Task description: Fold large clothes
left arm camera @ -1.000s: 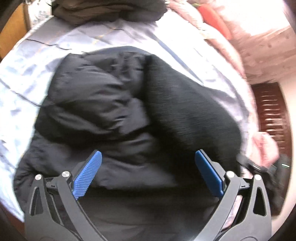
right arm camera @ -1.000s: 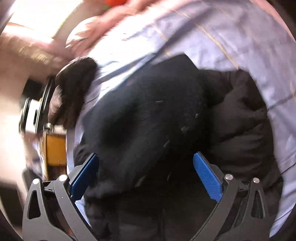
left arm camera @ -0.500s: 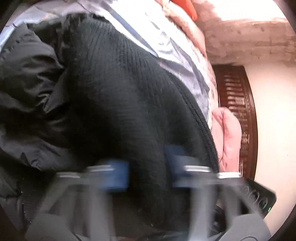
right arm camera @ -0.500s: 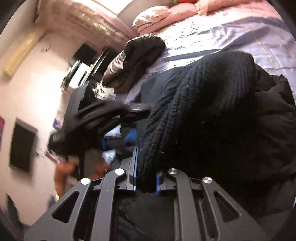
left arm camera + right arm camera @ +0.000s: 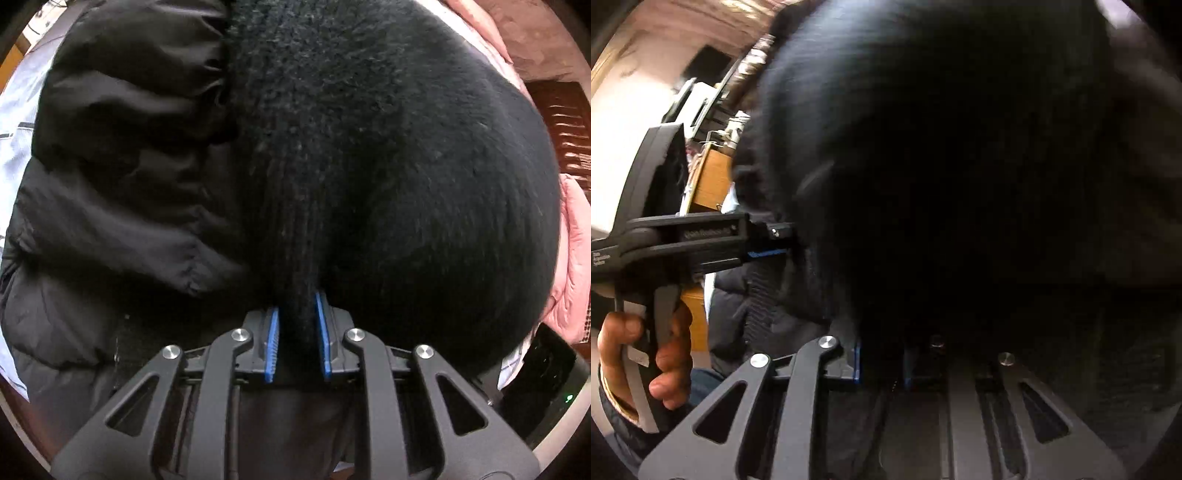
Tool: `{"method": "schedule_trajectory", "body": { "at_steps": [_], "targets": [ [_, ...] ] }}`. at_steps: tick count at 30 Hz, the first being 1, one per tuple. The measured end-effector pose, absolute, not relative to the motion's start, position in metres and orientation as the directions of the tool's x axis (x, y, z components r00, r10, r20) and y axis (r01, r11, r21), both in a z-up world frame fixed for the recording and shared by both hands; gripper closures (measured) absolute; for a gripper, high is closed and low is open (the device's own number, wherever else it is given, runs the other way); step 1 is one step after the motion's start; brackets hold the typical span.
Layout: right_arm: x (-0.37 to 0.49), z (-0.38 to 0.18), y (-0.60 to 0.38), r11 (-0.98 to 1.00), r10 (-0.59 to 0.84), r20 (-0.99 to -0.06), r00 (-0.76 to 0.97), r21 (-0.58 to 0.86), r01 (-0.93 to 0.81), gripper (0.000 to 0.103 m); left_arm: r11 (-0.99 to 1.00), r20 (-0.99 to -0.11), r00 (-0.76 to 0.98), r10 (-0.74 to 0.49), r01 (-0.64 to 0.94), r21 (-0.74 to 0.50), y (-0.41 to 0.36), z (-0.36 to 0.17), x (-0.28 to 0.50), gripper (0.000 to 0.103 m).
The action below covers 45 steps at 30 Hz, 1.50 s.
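bedspread (image 5: 14, 122), pale lilac with thin lines, shows at the left under a black puffer jacket (image 5: 122, 177). a black knit sweater (image 5: 388, 166) lies bunched on the jacket. the left gripper (image 5: 296, 332) is closing, its blue pads clamped on a fold of knit. the right gripper (image 5: 881, 363) is easing open with dark knit between its pads, still pinched. pink bedding (image 5: 572, 240) and dark wooden slats (image 5: 565, 122) sit to the right; a hand (image 5: 639, 365) grips the left tool's handle before a wooden cabinet (image 5: 713, 181) and a white wall.
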State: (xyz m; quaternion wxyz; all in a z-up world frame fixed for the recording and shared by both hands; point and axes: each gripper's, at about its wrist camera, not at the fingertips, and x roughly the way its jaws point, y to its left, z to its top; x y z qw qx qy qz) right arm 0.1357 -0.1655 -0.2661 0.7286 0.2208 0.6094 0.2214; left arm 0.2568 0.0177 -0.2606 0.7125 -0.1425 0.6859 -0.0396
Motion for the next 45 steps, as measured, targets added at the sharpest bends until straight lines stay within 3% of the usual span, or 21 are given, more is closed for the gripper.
{"method": "schedule_trajectory", "body": {
  "at_steps": [1, 3, 6, 7, 10, 12, 15, 20, 23, 28, 30, 32, 34, 36, 41, 45],
  "targets": [
    [0.137, -0.261, -0.165, 0.818, 0.573, -0.802, 0.166, 0.573, -0.055, 0.063, 0.961, -0.969, 0.069, -0.237, -0.127, -0.245, 0.014, -0.257, 0.258, 0.085],
    [0.135, -0.236, -0.167, 0.874, 0.484, -0.847, 0.219, 0.477, -0.087, 0.051, 0.973, -0.976, 0.104, -0.193, -0.105, -0.204, 0.005, -0.249, 0.26, 0.082],
    [0.123, -0.171, -0.171, 0.982, 0.187, -0.866, 0.463, 0.148, -0.119, 0.046, 0.988, -0.984, 0.122, -0.126, -0.078, -0.136, -0.01, -0.248, 0.26, 0.08],
    [0.118, -0.143, -0.171, 0.995, 0.075, -0.809, 0.583, 0.023, -0.096, 0.046, 0.991, -0.986, 0.128, -0.104, -0.072, -0.114, -0.015, -0.248, 0.26, 0.08],
    [0.122, -0.108, -0.164, 0.989, -0.041, -0.709, 0.704, -0.128, -0.071, 0.046, 0.998, -0.988, 0.149, -0.044, -0.047, -0.051, -0.034, -0.246, 0.26, 0.078],
    [0.137, -0.109, -0.163, 0.988, -0.019, -0.727, 0.687, -0.119, -0.098, 0.047, 0.999, -0.986, 0.163, -0.018, -0.036, -0.024, -0.04, -0.247, 0.257, 0.077],
    [0.162, -0.137, -0.152, 0.987, 0.009, -0.78, 0.625, -0.093, -0.13, 0.065, 0.999, -0.985, 0.173, -0.005, -0.034, -0.011, -0.045, -0.247, 0.253, 0.073],
    [0.176, -0.199, -0.13, 0.975, -0.056, -0.843, 0.536, -0.163, -0.153, 0.065, 0.999, -0.987, 0.163, 0.0, -0.051, -0.009, -0.049, -0.253, 0.244, 0.056],
    [0.18, -0.218, -0.12, 0.957, -0.125, -0.825, 0.551, -0.247, -0.152, 0.063, 0.998, -0.988, 0.151, -0.015, -0.061, -0.025, -0.052, -0.259, 0.247, 0.056],
    [0.184, -0.244, -0.118, 0.948, -0.168, -0.822, 0.545, -0.286, -0.138, 0.063, 0.999, -0.985, 0.171, 0.006, -0.047, -0.002, -0.047, -0.259, 0.249, 0.056],
    [0.186, -0.244, -0.122, 0.952, -0.158, -0.826, 0.542, -0.272, -0.137, 0.062, 0.997, -0.976, 0.214, -0.036, -0.053, -0.049, -0.055, -0.242, 0.246, 0.058],
    [0.186, -0.238, -0.13, 0.966, -0.12, -0.831, 0.543, -0.225, -0.131, 0.057, 0.993, -0.947, 0.308, -0.086, -0.05, -0.107, -0.043, -0.212, 0.23, 0.053],
    [0.181, -0.227, -0.14, 0.976, -0.101, -0.826, 0.554, -0.19, -0.106, 0.031, 0.992, -0.913, 0.4, -0.08, -0.062, -0.114, -0.04, -0.189, 0.225, 0.042],
    [0.171, -0.208, -0.154, 0.989, -0.082, -0.809, 0.582, -0.139, -0.054, 0.014, 0.987, -0.877, 0.473, -0.085, -0.079, -0.139, -0.037, -0.169, 0.224, 0.04],
    [0.146, -0.172, -0.155, 0.996, 0.024, -0.767, 0.642, -0.039, -0.084, 0.011, 0.983, -0.894, 0.433, -0.117, -0.075, -0.165, -0.033, -0.179, 0.244, 0.04],
    [0.149, -0.196, -0.139, 0.989, 0.058, -0.818, 0.572, -0.032, -0.146, 0.011, 0.98, -0.928, 0.344, -0.144, -0.081, -0.182, -0.025, -0.212, 0.253, 0.04]
  ]
}}
